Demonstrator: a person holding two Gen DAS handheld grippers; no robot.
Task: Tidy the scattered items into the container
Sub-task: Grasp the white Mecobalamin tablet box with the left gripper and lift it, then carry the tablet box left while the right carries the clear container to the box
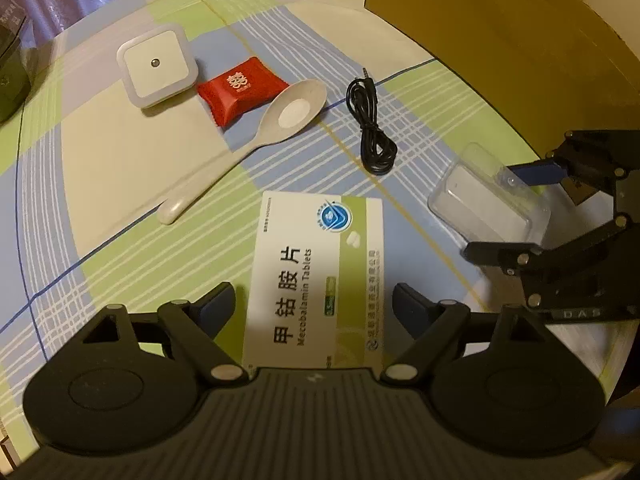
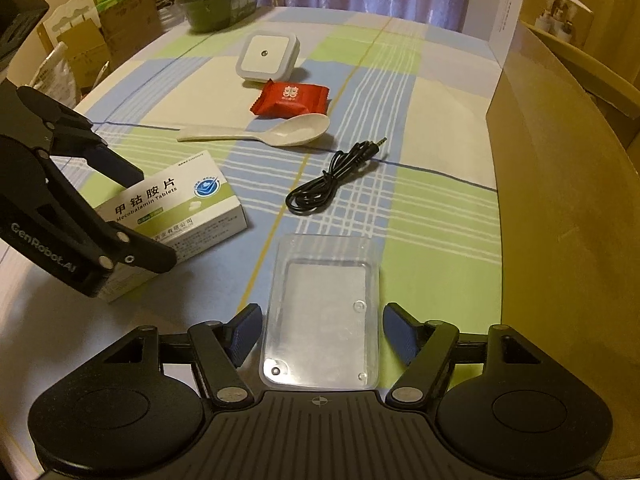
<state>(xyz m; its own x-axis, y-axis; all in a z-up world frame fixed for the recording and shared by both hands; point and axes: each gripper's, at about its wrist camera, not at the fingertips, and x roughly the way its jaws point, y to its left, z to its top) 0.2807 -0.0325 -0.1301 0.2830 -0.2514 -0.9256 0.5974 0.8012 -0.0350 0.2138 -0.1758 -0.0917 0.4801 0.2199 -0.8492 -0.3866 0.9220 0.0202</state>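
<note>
Here, left gripper (image 1: 314, 304) fingers apart astride tablet box (image 1: 316, 276), right gripper (image 2: 320, 330) likewise astride clear case (image 2: 320, 316)

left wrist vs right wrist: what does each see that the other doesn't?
Left wrist only: nothing of note.
Right wrist only: dark bowl and cartons at the table's far edge.
Both: pill box, clear case, cable, spoon, red packet, night light, cardboard box, both open tongs: left, right.
</note>
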